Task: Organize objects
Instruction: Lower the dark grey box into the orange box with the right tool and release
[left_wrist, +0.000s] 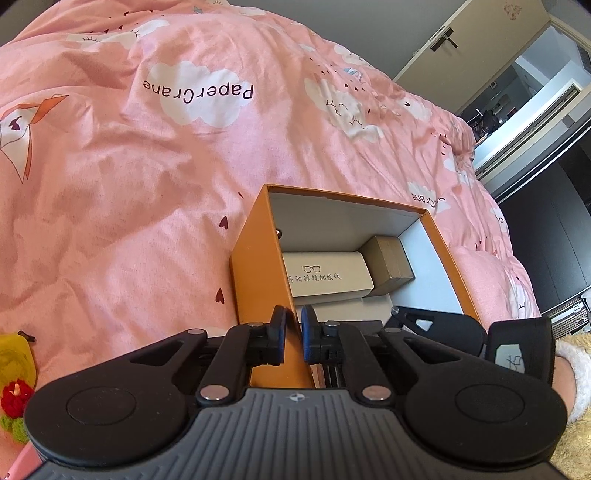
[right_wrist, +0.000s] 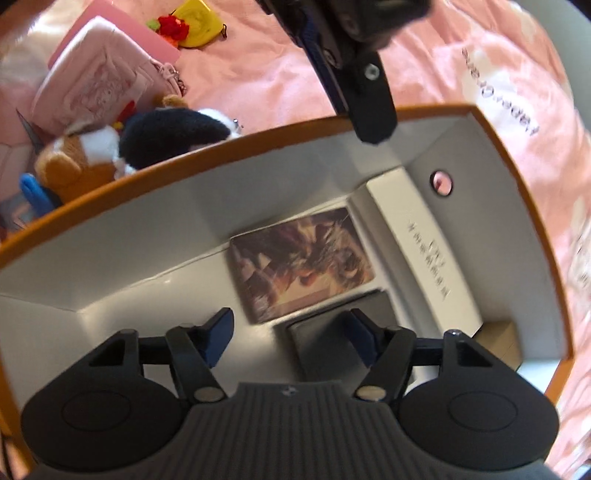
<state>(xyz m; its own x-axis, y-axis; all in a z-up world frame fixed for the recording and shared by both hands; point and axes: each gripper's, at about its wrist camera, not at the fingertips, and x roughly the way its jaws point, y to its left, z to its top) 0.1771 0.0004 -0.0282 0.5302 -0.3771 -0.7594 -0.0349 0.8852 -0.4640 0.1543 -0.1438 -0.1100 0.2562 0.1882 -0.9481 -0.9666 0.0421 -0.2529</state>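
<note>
An orange box (left_wrist: 255, 266) with a white inside stands open on the pink bed. My left gripper (left_wrist: 293, 332) is shut on its near wall, one pad on each side. Inside lie a white glasses case (left_wrist: 325, 273) and a small brown carton (left_wrist: 391, 262). In the right wrist view my right gripper (right_wrist: 290, 338) is open and empty, inside the box (right_wrist: 524, 184), above a picture-printed pack (right_wrist: 303, 266) and a dark flat item (right_wrist: 328, 343). The white case (right_wrist: 424, 247) lies to the right. The left gripper (right_wrist: 343, 74) shows on the far rim.
Outside the box to the left lie plush toys (right_wrist: 110, 151), a pink pouch (right_wrist: 92, 88) and a yellow pouch with a red knitted flower (right_wrist: 188, 22). The pink duvet (left_wrist: 147, 166) covers the bed. A door and cabinets (left_wrist: 517, 74) stand at the right.
</note>
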